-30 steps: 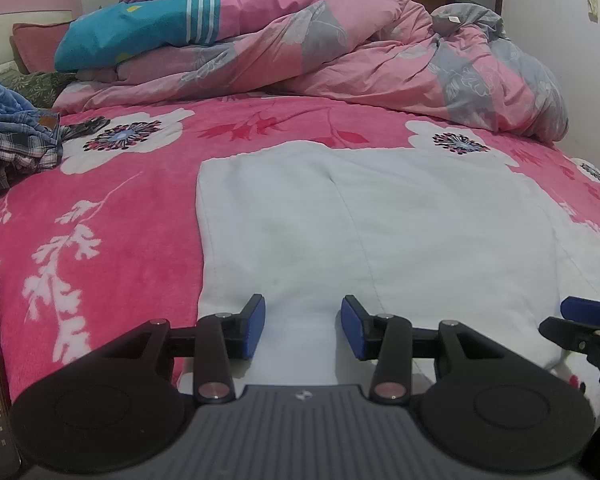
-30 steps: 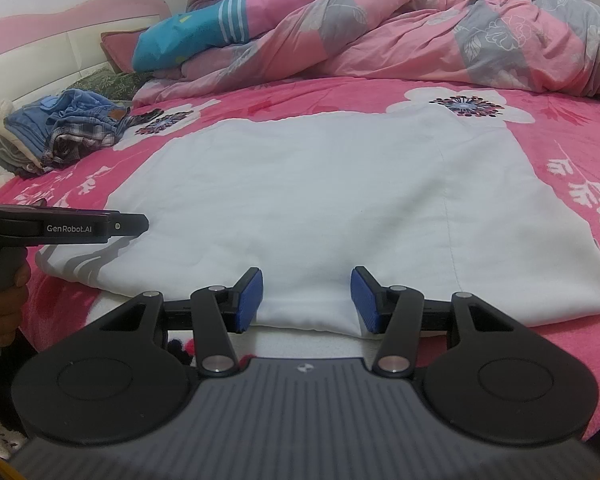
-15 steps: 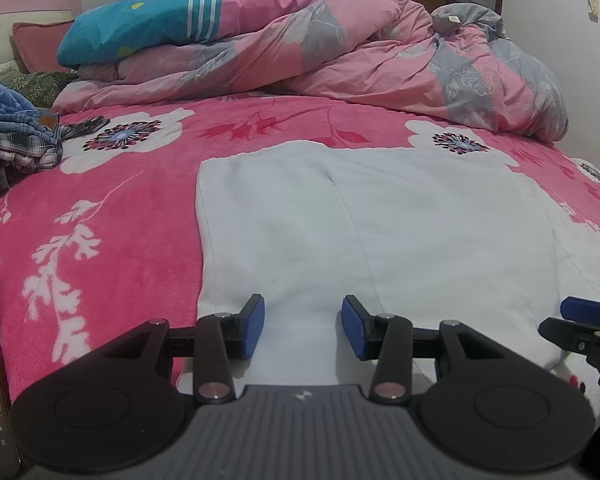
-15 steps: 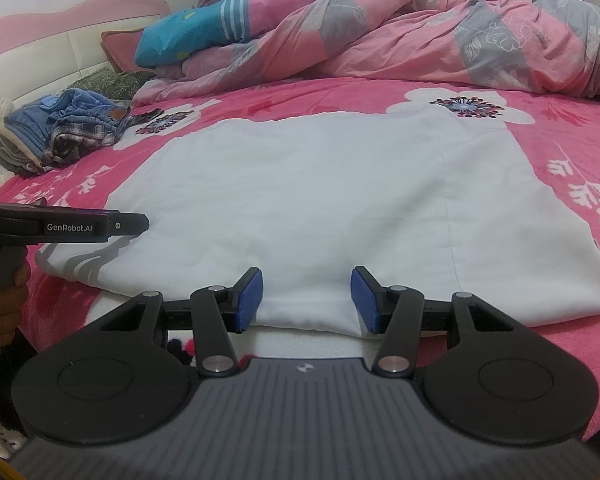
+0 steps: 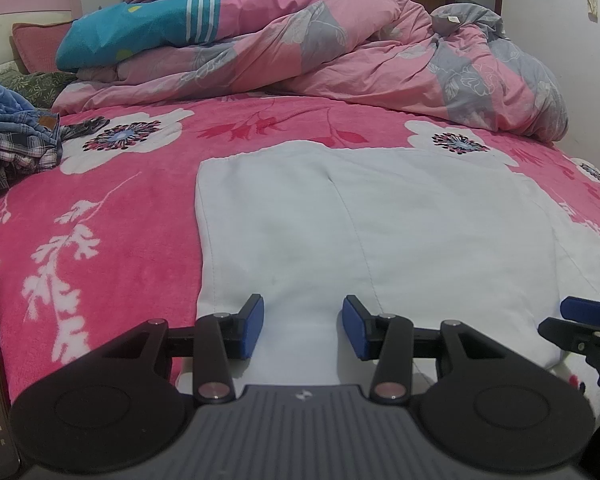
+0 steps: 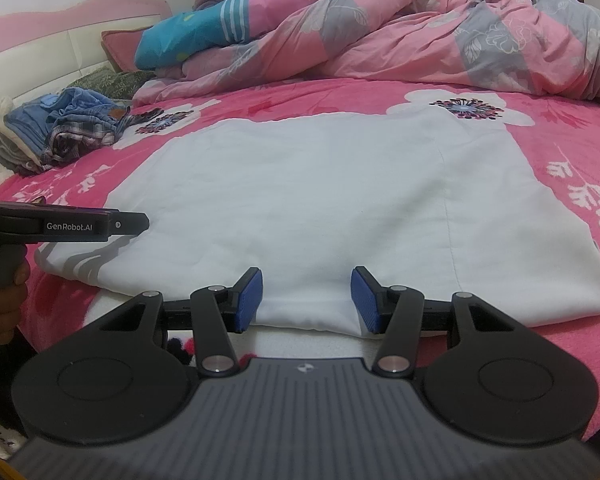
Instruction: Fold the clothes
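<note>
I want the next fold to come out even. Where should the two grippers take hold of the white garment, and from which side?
Probably the near hem of the white garment, coming in low from the bed's near edge. It lies flat and smooth, so only its edges offer a lip. The left gripper and right gripper, both open, already face that hem near its two corners.

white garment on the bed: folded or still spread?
Spread flat. The white garment lies smooth across the pink blanket, with no fold-over visible. Both sets of jaws are open at its near edge.

Two low, close wrist views sharing the white garment (image 5: pixel 380 232).
</note>
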### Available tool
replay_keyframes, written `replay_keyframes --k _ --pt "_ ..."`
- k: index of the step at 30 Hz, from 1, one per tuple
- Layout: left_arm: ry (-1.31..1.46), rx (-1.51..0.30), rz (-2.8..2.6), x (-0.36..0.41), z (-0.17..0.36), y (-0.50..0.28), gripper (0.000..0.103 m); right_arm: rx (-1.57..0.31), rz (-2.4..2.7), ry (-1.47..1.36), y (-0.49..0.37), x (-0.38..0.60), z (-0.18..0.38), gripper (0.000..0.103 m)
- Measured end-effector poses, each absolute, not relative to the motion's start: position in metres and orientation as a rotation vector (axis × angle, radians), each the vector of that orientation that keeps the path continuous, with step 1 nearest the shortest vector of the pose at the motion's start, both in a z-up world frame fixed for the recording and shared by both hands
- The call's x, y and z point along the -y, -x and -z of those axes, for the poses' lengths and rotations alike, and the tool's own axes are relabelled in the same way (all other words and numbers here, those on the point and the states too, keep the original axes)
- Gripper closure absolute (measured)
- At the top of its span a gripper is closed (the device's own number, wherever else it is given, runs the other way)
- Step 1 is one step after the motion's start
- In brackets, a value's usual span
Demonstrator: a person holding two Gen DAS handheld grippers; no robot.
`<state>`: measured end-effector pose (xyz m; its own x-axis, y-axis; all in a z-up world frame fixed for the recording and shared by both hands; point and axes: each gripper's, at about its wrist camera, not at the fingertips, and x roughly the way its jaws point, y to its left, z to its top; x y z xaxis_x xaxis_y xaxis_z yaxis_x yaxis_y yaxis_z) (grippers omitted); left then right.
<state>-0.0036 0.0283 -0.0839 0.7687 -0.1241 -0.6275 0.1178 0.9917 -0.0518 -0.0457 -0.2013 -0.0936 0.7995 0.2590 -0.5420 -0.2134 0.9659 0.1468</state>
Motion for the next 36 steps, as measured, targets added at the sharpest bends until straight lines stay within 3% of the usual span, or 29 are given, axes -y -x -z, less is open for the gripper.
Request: replay_keyframes --k 15,20,26,36 --pt "0.008 -0.679 0.140 -0.029 0.085 0.003 0.057 -0.596 -0.252 -0.080 0.047 0.200 0.093 0.054" --pt "0.065 -0.695 0.173 -0.038 0.083 0.001 0.052 -0.656 -0.252 -0.097 0.038 0.205 0.076 0.053" --pt "0.128 -0.711 0.192 -0.046 0.082 -0.002 0.052 -0.564 -0.336 -0.020 0.051 0.177 0.062 0.053" --pt "0.092 -0.711 0.182 -0.039 0.080 -0.001 0.049 -0.564 -0.385 0.077 0.053 0.153 0.087 0.055"
